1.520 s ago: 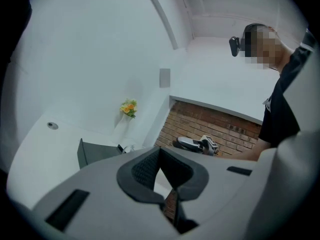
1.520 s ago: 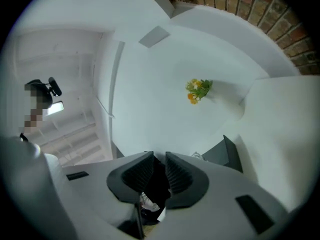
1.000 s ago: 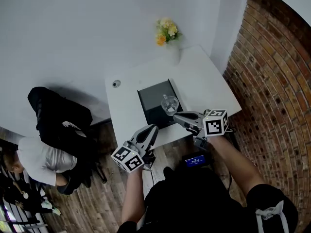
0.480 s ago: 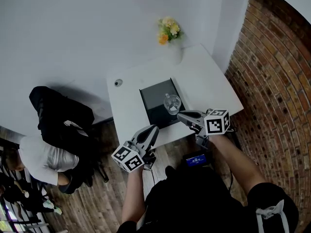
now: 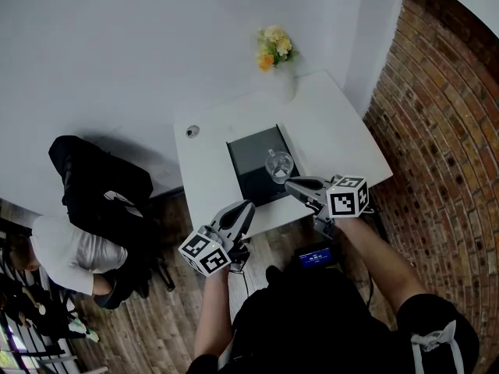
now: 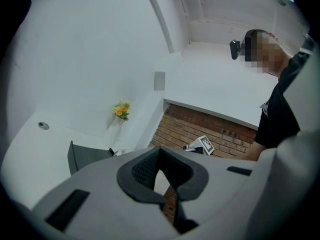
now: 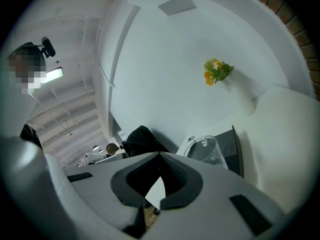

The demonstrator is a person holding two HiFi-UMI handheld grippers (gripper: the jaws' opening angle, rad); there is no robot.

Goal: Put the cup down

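A clear glass cup [image 5: 278, 164] stands upright on a dark tray [image 5: 251, 156] on the white table [image 5: 335, 131]. My right gripper [image 5: 290, 184] is shut and empty, its tips just short of the cup at the table's near edge. In the right gripper view the cup [image 7: 206, 150] sits beyond and to the right of the closed jaws [image 7: 159, 155], apart from them. My left gripper [image 5: 247, 206] is shut with nothing in it, off the table's front edge to the left. Its own view shows the left gripper's closed jaws [image 6: 160, 150] with the tray [image 6: 82, 156] ahead.
A vase of yellow flowers [image 5: 273, 47] stands at the table's far corner and a small round fitting [image 5: 192, 131] at its left side. A brick wall [image 5: 437, 92] runs along the right. A person [image 5: 78, 248] sits low at the left, on the wooden floor side.
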